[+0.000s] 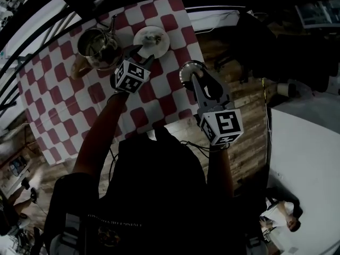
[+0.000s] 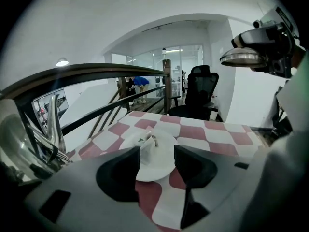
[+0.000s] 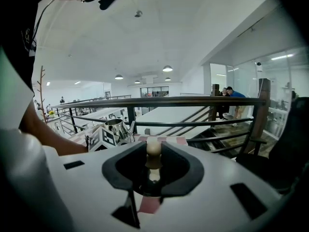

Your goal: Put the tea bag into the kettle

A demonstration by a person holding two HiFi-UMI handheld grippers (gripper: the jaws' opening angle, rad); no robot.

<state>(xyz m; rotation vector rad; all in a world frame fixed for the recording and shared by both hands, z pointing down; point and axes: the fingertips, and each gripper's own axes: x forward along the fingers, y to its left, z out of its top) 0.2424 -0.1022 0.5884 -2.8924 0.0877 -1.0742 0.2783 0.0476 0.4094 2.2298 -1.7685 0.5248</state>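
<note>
Head view: aims left tool, jaws apart and empty, at tea bag lying on plate, beside open kettle on checked surface; holds lid clear in right tool.

Left gripper view: frames the tea bag between spread jaws, not touching it.

Right gripper view: clamps the lid's knob.

Likely risks: nipping the plate rim together with the bag through too low a close; dropping the lid from so small a hold.
</note>
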